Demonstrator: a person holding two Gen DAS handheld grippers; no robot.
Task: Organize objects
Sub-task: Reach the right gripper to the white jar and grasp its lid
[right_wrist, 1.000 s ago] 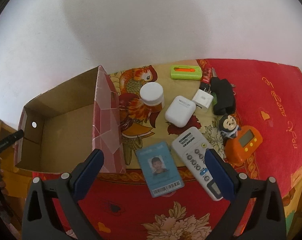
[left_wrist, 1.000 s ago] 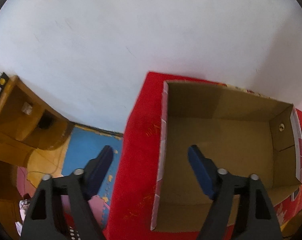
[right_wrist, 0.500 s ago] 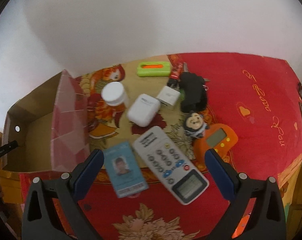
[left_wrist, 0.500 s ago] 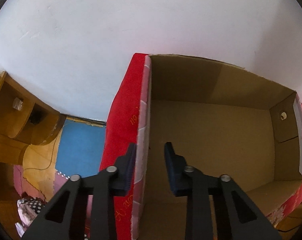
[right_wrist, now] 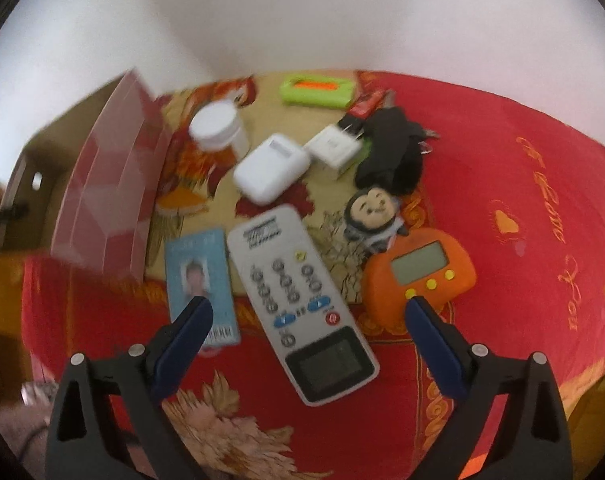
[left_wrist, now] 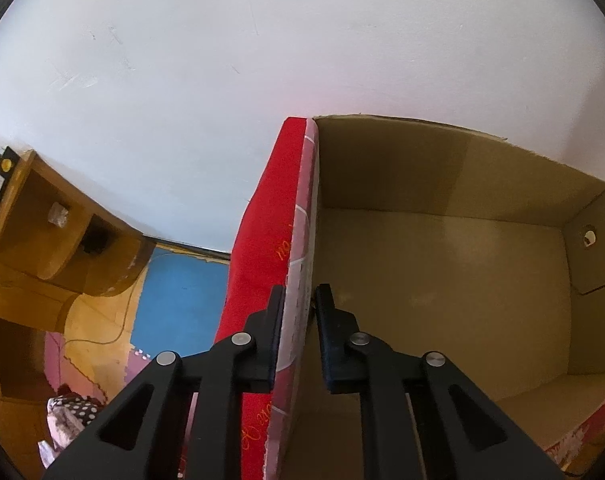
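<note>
An empty cardboard box (left_wrist: 442, 280) with a pink patterned outside stands on the red cloth. My left gripper (left_wrist: 300, 292) straddles its left wall (left_wrist: 300, 232), one pad outside and one inside; the jaws are closing and press on the wall. In the right wrist view the same box (right_wrist: 110, 184) sits at the left. My right gripper (right_wrist: 308, 304) hangs open over a grey remote (right_wrist: 326, 360), with a blue ID card (right_wrist: 198, 264) at its left finger and an orange timer (right_wrist: 418, 272) at its right finger.
Behind the remote lie a small doll (right_wrist: 374, 216), a white case (right_wrist: 270, 168), a white charger (right_wrist: 334, 146), a white jar (right_wrist: 218, 126), a green case (right_wrist: 316, 90) and a black key pouch (right_wrist: 394, 148). A wooden shelf (left_wrist: 42, 240) stands on the floor at the left.
The left jaws came together from wide open onto the box's left wall, and the gripper sank a little. The right gripper shifted right over the remote and rolled; the box slid toward the left edge of its view.
</note>
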